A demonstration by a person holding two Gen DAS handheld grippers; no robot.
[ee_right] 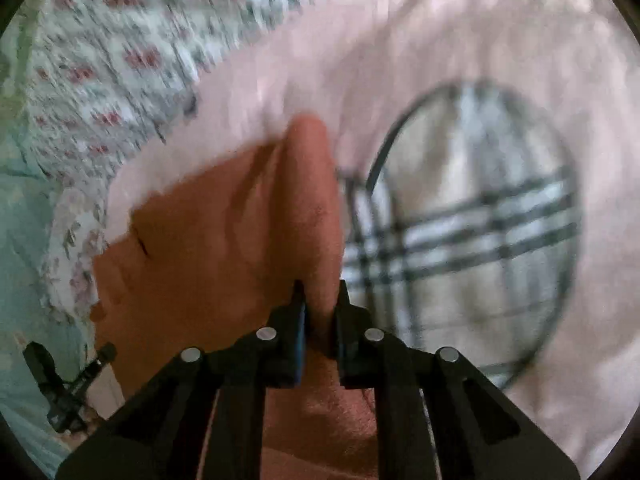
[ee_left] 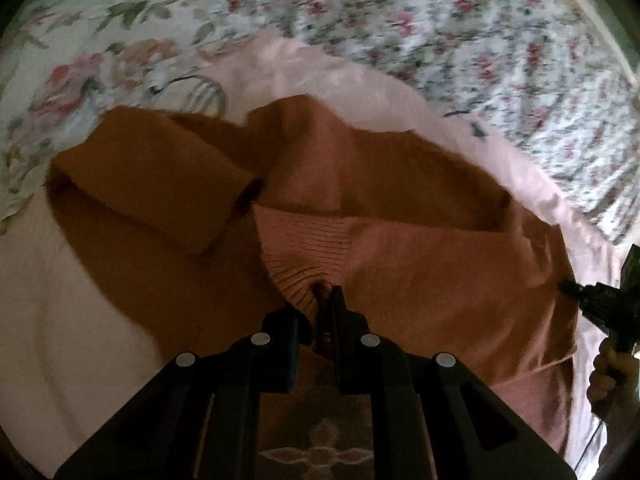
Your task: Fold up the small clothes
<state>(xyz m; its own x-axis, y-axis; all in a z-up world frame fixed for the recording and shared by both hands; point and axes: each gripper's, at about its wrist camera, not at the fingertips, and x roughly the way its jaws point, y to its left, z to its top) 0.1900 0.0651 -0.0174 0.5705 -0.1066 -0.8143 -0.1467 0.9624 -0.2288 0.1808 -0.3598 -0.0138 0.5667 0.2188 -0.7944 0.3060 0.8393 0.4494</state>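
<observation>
A small rust-orange knit sweater (ee_left: 400,208) lies on a pale pink garment (ee_left: 304,64) on the bed. One sleeve (ee_left: 160,184) is folded across its body. My left gripper (ee_left: 325,296) is shut on the sweater's ribbed edge (ee_left: 304,236). My right gripper (ee_right: 320,292) is shut on another part of the sweater (ee_right: 224,216) and holds a fold of it up; it shows at the right edge of the left wrist view (ee_left: 576,288). The right wrist view is blurred.
The pink garment (ee_right: 480,40) has a round plaid patch (ee_right: 480,232). A floral bedsheet (ee_left: 460,12) covers the bed beyond; it also shows in the right wrist view (ee_right: 120,60). A teal cloth (ee_right: 24,240) lies at the left.
</observation>
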